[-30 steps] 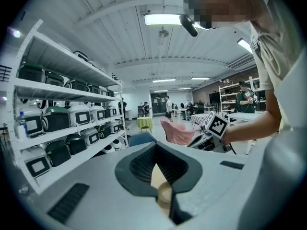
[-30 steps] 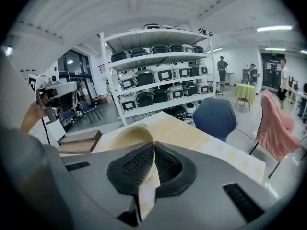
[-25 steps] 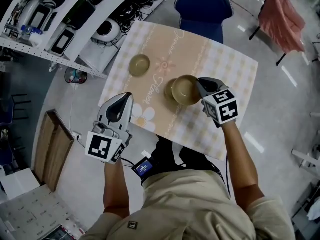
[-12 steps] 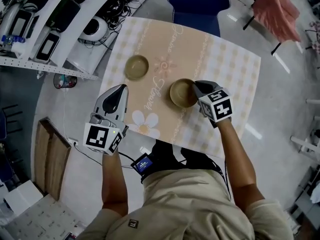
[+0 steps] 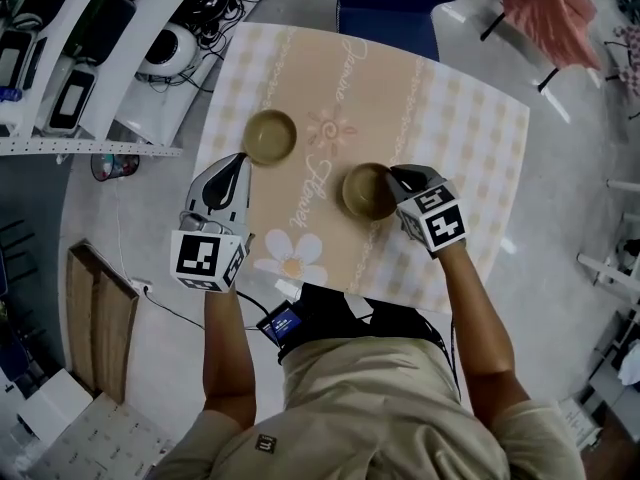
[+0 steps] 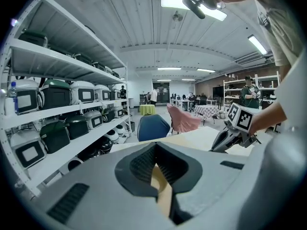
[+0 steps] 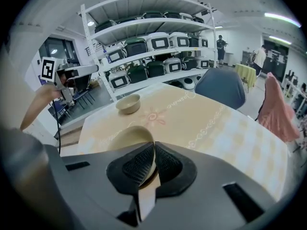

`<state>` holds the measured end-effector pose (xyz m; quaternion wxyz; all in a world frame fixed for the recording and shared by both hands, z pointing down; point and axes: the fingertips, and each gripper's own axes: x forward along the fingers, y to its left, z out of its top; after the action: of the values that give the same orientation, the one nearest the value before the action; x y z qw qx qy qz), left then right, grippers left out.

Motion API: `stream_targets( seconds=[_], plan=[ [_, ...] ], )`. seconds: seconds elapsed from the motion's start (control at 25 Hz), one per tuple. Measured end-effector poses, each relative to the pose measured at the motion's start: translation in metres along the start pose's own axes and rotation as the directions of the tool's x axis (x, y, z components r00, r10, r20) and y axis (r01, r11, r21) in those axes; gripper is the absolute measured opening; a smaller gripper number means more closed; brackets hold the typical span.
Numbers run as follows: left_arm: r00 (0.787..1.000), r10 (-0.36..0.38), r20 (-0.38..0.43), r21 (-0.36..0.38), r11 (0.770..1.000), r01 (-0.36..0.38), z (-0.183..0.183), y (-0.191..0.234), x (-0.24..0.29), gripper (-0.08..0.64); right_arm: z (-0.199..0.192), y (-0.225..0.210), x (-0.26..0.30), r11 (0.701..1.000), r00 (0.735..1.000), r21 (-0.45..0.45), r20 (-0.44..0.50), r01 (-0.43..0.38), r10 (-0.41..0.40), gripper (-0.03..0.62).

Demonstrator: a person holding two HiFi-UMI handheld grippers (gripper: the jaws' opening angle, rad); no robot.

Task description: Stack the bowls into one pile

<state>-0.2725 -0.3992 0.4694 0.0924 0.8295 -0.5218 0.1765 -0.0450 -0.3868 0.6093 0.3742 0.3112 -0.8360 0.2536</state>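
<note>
Jaws of the right gripper [image 7: 152,159] are clenched on the rim of a tan bowl [image 5: 368,190] near the middle of the table [image 5: 450,118]. The left gripper [image 5: 237,160], jaws together on nothing, hangs by the table's left edge, just beside a second bowl [image 5: 270,136].

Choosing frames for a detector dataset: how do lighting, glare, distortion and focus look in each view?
Head view: dim but even light, sharp, pale glare streaks on the floor. Left gripper view: strong fisheye bows the shelves, corners go black, the ceiling light is blown out. Right gripper view: same fisheye; the near bowl in the right gripper looks soft, the far bowl sharper.
</note>
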Motion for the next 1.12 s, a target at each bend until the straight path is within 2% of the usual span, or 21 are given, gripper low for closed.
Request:
stream_targets(
  seconds=[0.4, 0.64, 0.8, 0.96, 1.12],
  plan=[
    [0.998, 0.015, -0.054, -0.01, 1.0, -0.015, -0.041, 0.027, 0.028, 0.006, -0.009, -0.004, 0.018, 0.993, 0.996, -0.096, -0.042, 0.071, -0.076, 0.018],
    [0.996, 0.028, -0.085, -0.019, 0.999, -0.03, -0.067, 0.042, 0.043, 0.006, -0.01, -0.006, 0.022, 0.964, 0.985, -0.218, -0.044, 0.154, -0.167, 0.029],
    [0.993, 0.047, -0.112, -0.028, 0.998, -0.05, -0.086, 0.054, 0.056, 0.006, -0.009, -0.005, 0.027, 0.947, 0.979, -0.263, -0.038, 0.185, -0.202, 0.089],
    [0.988, 0.063, -0.143, -0.035, 0.997, -0.068, -0.106, 0.066, 0.068, 0.006, -0.002, 0.002, 0.032, 0.944, 0.979, -0.263, 0.016, 0.199, -0.202, 0.143],
    [0.981, 0.055, -0.185, -0.05, 0.997, -0.065, -0.127, 0.072, 0.08, 0.008, 0.012, 0.009, 0.026, 0.937, 0.972, -0.259, 0.099, 0.232, -0.214, 0.155]
  ],
)
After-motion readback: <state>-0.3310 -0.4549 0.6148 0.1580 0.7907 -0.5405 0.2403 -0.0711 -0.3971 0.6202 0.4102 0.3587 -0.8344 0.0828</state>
